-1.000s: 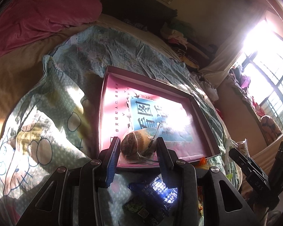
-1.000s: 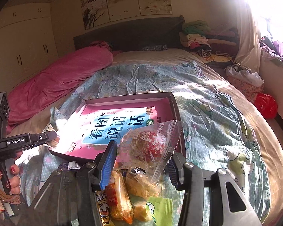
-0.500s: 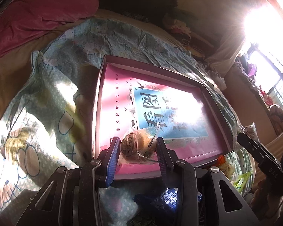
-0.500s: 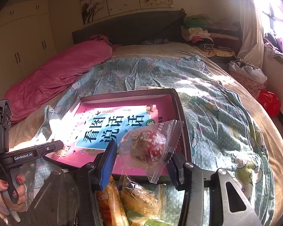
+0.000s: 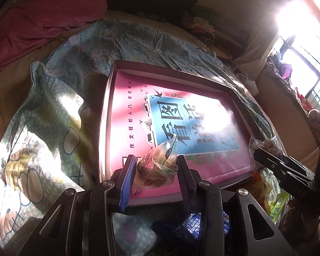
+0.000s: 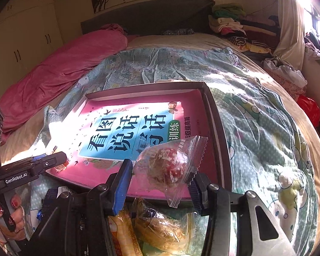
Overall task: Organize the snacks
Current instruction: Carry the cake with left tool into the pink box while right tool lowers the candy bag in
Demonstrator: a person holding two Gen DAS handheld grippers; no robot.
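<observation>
A shallow dark box (image 5: 241, 101) (image 6: 218, 132) lies on the bed with a pink book (image 5: 128, 115) (image 6: 151, 123) inside it. My left gripper (image 5: 155, 167) is shut on a clear-wrapped brown bun (image 5: 154, 167), held over the box's near left corner. My right gripper (image 6: 160, 172) is shut on a clear packet with a red-and-brown pastry (image 6: 170, 164), held over the box's near right edge. In the left wrist view the right gripper (image 5: 283, 168) shows at the right with its packet (image 5: 264, 144). The left gripper (image 6: 32, 168) shows at the left of the right wrist view.
Loose snacks lie on the quilt in front of the box: a blue packet (image 5: 194, 224), yellow wrapped cakes (image 6: 160, 228) and a green packet (image 5: 277, 204). A pink blanket (image 6: 59, 68) lies far left, piled clothes (image 6: 230, 21) at the headboard. A hand (image 6: 8, 219) grips the left handle.
Both grippers have moved forward and down toward the box with their packets still held. The box now looks larger and nearer in both views.
</observation>
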